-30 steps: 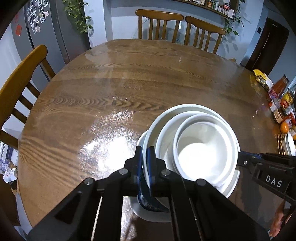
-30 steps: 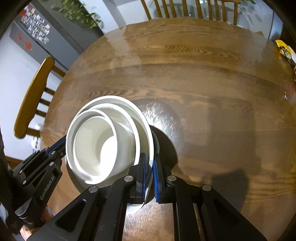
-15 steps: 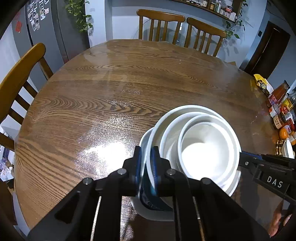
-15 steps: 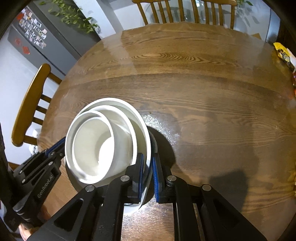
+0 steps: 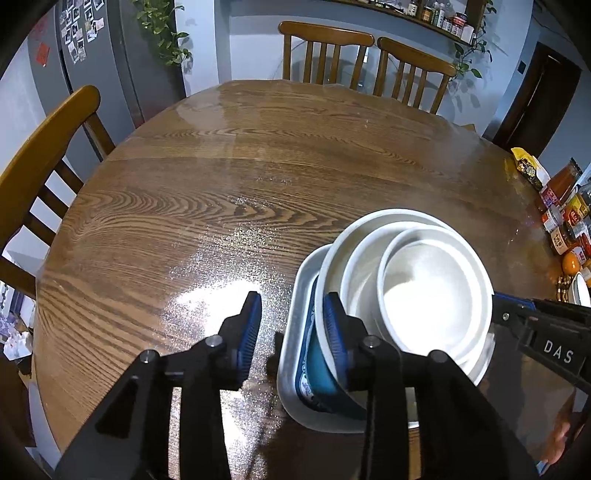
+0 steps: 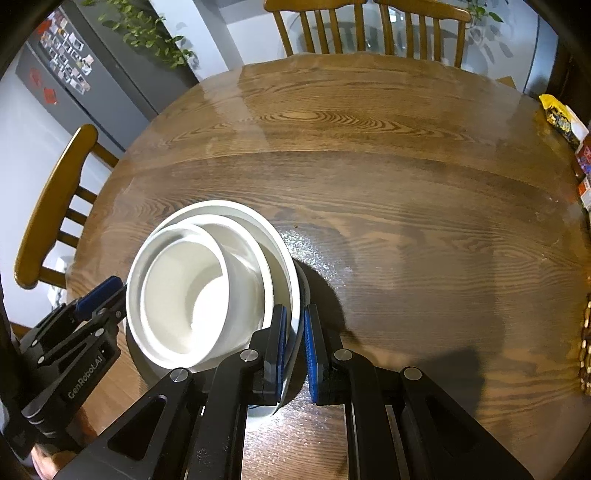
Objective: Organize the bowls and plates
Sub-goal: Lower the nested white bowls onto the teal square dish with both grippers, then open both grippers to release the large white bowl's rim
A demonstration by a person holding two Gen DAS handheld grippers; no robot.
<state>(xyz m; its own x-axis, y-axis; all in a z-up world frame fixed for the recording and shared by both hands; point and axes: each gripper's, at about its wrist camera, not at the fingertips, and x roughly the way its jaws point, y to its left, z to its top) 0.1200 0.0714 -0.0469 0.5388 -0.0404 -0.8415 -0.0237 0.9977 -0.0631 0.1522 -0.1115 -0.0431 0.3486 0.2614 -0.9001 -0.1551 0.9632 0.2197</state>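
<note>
Nested white bowls sitting on a plate on the wooden surface

Left wrist view: lower right, the left gripper (image 5: 291, 328) is opening, its fingers straddling the plate (image 5: 295, 354) rim beneath the bowls (image 5: 413, 291), left pad clear.
Right wrist view: lower centre, the right gripper (image 6: 294, 341) is pinching that stack's rim on the surface (image 6: 369, 166).

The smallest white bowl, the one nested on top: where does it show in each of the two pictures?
Left wrist view: the smallest bowl sits right of centre, low in the picture, innermost of the nested white bowls.
Right wrist view: the same bowl sits left of centre, low in the picture.
Shared landmark: the two wooden chairs at the far edge of the round table.
</note>
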